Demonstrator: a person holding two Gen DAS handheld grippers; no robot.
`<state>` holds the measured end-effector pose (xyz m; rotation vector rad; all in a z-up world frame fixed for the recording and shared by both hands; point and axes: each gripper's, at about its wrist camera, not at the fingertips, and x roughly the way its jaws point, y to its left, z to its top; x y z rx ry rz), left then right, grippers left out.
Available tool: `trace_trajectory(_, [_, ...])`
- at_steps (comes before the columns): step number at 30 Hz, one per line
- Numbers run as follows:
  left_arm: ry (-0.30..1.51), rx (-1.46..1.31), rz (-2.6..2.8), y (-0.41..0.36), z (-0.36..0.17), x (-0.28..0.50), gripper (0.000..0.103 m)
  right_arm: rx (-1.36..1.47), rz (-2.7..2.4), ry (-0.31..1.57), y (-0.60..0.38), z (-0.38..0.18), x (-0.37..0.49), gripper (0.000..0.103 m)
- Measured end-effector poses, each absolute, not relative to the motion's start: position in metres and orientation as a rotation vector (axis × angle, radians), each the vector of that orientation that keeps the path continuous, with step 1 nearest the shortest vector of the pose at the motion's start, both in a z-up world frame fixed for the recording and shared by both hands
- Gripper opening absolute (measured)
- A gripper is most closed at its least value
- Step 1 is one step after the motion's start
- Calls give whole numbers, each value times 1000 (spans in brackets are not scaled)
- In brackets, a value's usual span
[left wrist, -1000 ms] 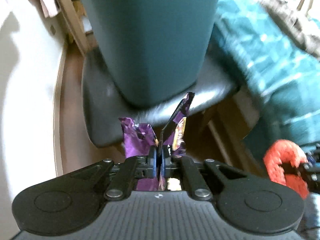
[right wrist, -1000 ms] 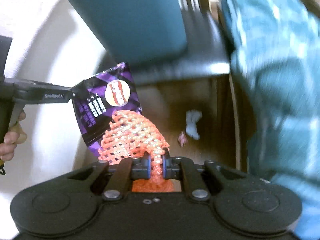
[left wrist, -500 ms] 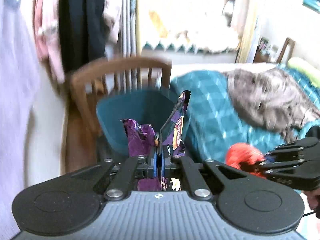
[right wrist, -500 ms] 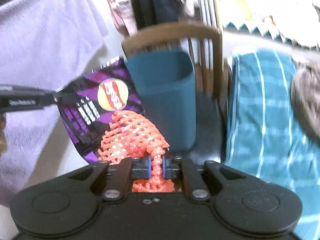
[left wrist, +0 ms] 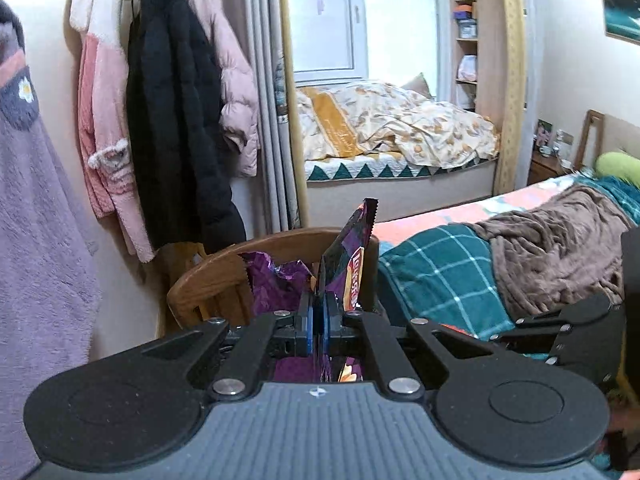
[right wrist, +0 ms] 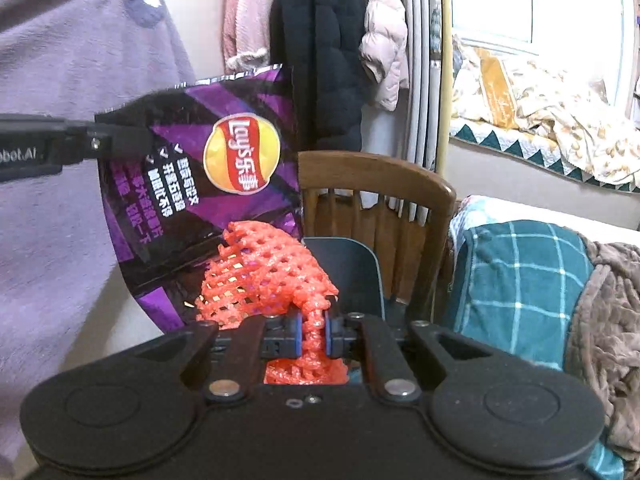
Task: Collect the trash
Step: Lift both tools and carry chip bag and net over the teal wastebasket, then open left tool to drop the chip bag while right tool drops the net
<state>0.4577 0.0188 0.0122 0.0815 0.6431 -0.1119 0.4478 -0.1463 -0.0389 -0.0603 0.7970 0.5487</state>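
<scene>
The left gripper (left wrist: 319, 322) has its 2 blue-padded fingers pressed almost together, clamped on a crinkled purple foil chip bag (left wrist: 347, 264) that stands up edge-on between them, its serrated top edge pointing upward. In the right wrist view the same purple bag (right wrist: 200, 184) hangs broadside at the left, showing a red and yellow Lay's logo and white printed text, with the left gripper's black fingertip (right wrist: 116, 140) reaching in from the left edge and pinching the bag near its upper left corner.

The right gripper (right wrist: 313, 330) is closed on a bunched piece of orange-red foam fruit netting (right wrist: 266, 276); the 2 fingers stand a narrow gap apart with the mesh squeezed between them, the rest of it ballooning up and to the left, overlapping the lower part of the bag in this view. In the left wrist view only the black side of the right gripper (left wrist: 560, 332) shows at the right edge, and its load is hidden there.

Directly beyond both grippers stands a brown wooden chair with a curved back and spindles (right wrist: 384, 184), and the dark teal plastic bin's rim (right wrist: 360, 252) shows just in front of that back, behind the netting. A bed with a teal checked blanket (right wrist: 520, 280) lies to the right, and a black coat (right wrist: 320, 40) hangs on the wall beyond.
</scene>
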Motion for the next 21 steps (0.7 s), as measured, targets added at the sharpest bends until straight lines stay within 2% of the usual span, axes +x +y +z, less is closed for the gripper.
trace_trajectory(13, [909,87,-57,35,-113,514,4,-175,412,968,-96,-159,505,12])
trace_trajectory(19, [1003,82,-56,33,-141,525,5,-198,411,1026,-90,-183,508,22])
trace_trajectory(21, [1026,87,-54,32,-147,529,5,-210,423,1030,-88,-184,505,32])
